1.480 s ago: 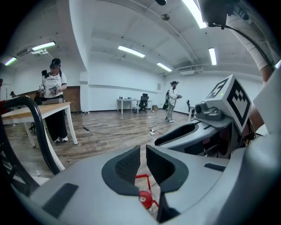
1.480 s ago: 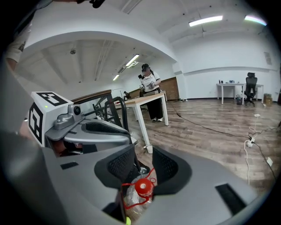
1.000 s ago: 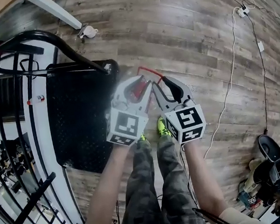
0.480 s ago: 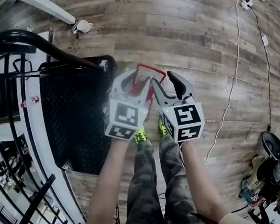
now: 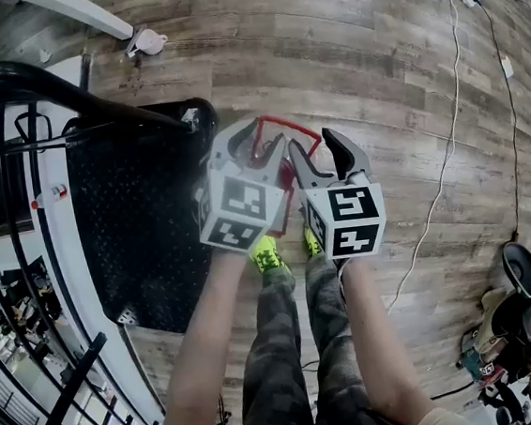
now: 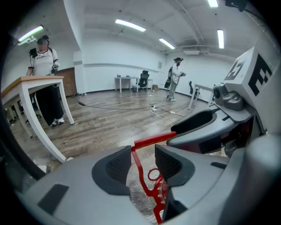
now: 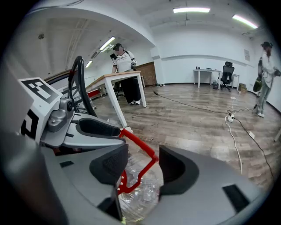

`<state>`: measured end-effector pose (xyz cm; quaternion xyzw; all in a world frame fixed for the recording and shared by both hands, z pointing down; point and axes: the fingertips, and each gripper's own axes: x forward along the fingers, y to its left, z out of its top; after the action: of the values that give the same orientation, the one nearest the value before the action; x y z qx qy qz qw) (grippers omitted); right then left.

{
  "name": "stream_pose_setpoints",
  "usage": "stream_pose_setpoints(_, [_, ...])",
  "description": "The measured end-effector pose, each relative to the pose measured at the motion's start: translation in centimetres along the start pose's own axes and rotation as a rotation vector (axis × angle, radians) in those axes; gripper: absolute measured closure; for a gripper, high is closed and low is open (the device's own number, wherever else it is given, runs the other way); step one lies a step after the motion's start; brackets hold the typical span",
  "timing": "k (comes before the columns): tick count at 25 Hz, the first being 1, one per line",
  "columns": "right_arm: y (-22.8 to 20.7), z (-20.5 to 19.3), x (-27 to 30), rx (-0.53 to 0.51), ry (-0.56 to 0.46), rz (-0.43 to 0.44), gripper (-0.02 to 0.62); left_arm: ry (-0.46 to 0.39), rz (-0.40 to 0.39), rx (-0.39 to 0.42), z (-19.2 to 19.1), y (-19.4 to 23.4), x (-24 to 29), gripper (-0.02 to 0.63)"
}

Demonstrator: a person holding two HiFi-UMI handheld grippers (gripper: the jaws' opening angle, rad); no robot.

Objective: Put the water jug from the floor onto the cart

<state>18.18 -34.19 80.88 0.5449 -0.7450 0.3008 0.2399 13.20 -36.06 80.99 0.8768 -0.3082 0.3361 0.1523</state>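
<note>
The water jug (image 7: 141, 193) is clear plastic with a red handle (image 5: 287, 131) and stands on the wood floor beside the cart's black platform (image 5: 135, 230). In the head view both grippers hang side by side over it and hide most of it. My left gripper (image 6: 144, 163) is open, its jaws having just been opening, and the handle's red upright (image 6: 139, 171) stands between the pads without touching them. My right gripper (image 7: 144, 167) is open too, also just opened, and the handle's red bar (image 7: 141, 149) crosses the gap between its pads.
The cart's black push bar (image 5: 44, 84) curves over the platform on the left. A white table leg (image 5: 84, 14) and a small white object (image 5: 146, 42) lie at the far left. Cables (image 5: 447, 141) run along the right. My yellow-green shoes (image 5: 265, 254) are just behind the jug.
Both grippers have come down onto the jug and their jaws have spread. The red handle now sits between the jaws of each.
</note>
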Motion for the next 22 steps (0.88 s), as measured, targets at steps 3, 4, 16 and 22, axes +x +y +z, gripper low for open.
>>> stream_pose_setpoints(3, [-0.3,-0.8,0.6,0.015,0.011,-0.006,0.396,0.001,-0.011,-0.017,-0.6,0.3,0.7,0.462])
stream_pose_setpoints(4, [-0.3,-1.0,0.8,0.022,0.015,-0.008,0.396,-0.004,-0.013,-0.021,-0.7,0.5,0.8,0.462])
stream_pose_setpoints(16, [-0.4,-2.2,3.7,0.026,0.032,0.008,0.466,0.032,0.004,-0.039,-2.4,2.8,2.5,0.462])
stream_pose_setpoints(22, [0.2,-1.3,3.7,0.027,0.007,0.030,0.495,0.024,0.016,-0.039,-2.6,2.9,2.2,0.463])
